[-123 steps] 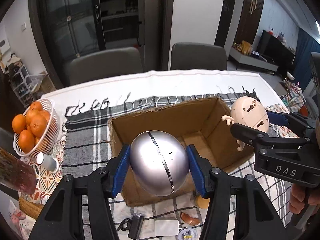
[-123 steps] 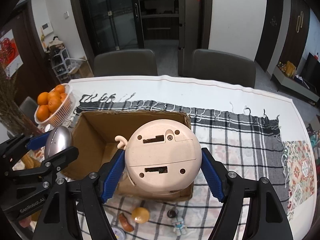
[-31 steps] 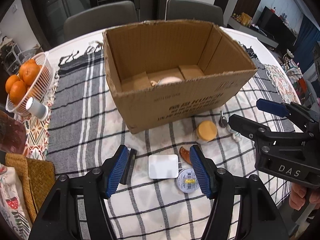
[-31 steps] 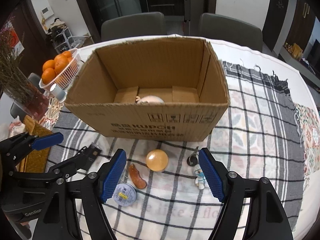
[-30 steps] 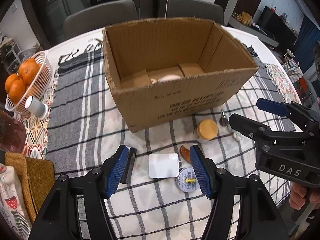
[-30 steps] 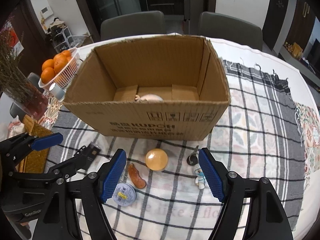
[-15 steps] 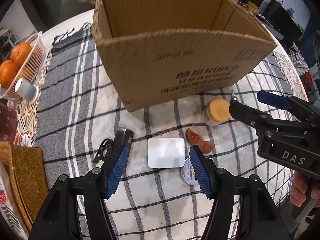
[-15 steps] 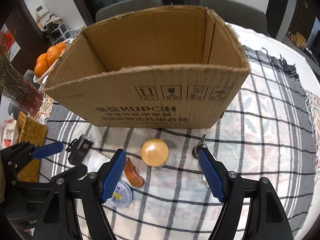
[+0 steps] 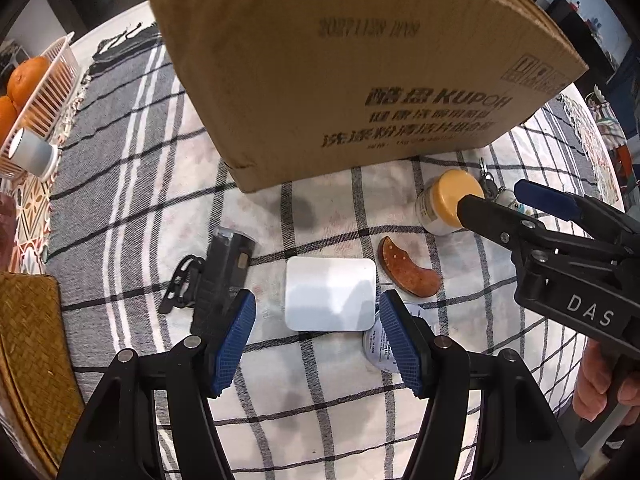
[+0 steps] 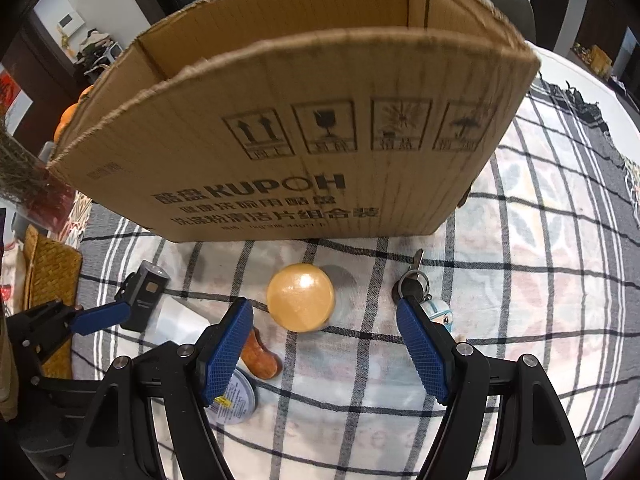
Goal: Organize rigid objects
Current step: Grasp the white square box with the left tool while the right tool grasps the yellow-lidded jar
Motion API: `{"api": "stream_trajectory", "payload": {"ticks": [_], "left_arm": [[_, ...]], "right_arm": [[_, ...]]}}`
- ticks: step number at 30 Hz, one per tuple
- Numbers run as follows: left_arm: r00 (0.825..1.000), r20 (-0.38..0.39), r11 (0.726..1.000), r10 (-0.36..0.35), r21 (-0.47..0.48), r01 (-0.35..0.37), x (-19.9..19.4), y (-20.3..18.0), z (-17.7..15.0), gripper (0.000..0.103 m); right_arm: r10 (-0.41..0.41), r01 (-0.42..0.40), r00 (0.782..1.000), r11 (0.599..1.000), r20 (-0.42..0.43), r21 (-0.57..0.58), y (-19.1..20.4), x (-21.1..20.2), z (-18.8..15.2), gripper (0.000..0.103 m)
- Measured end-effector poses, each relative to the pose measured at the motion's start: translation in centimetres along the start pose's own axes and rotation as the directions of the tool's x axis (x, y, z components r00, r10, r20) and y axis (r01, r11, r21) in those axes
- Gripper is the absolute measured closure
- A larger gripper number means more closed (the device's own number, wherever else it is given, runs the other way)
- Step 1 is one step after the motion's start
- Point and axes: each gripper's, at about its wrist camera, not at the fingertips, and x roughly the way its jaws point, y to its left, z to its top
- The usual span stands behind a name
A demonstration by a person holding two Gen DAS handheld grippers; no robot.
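A brown cardboard box (image 9: 352, 80) stands on the checked cloth; it also fills the right wrist view (image 10: 304, 152). My left gripper (image 9: 314, 344) is open and empty, low over a white rounded square pad (image 9: 330, 299). My right gripper (image 10: 324, 348) is open and empty, just in front of a jar with an orange lid (image 10: 301, 297), which also shows in the left wrist view (image 9: 448, 202). The right gripper also shows at the right of the left wrist view (image 9: 512, 204).
On the cloth lie a black clip device (image 9: 222, 272), a brown curved piece (image 9: 406, 276), a round tin (image 10: 236, 400), a key with a small figure (image 10: 416, 288). A basket of oranges (image 9: 36, 88) and a woven mat (image 9: 32, 352) are at the left.
Both grippers, open and empty, have come down and closer to the small objects in front of the box. The box now looms larger and its inside is hidden.
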Motion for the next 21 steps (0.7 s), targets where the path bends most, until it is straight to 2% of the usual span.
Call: {"api": "stream_trajectory", "payload": {"ticks": [9,16,21], "left_arm": [[1.0,-0.027,1.0,-0.009,-0.015,0.009,1.5,-0.6,0.2,0.039],[0.999,-0.04,0.999,-0.016,-0.041,0.014,2.8,-0.6,0.4,0.039],[0.998,-0.042,0.997,-0.042,-0.062,0.039,3.4,-0.2,0.4,0.04]], "right_arm": [[0.031,-0.031,0.999,0.999,-0.016,0.024,-0.2,1.2,0.0,0.029],[0.021,-0.021,0.999,0.999,-0.026,0.025,0.5,2.2,0.1,0.035],[0.014,-0.013,0.999,1.0,-0.04,0.021,0.9,3.4,0.1,0.044]]}}
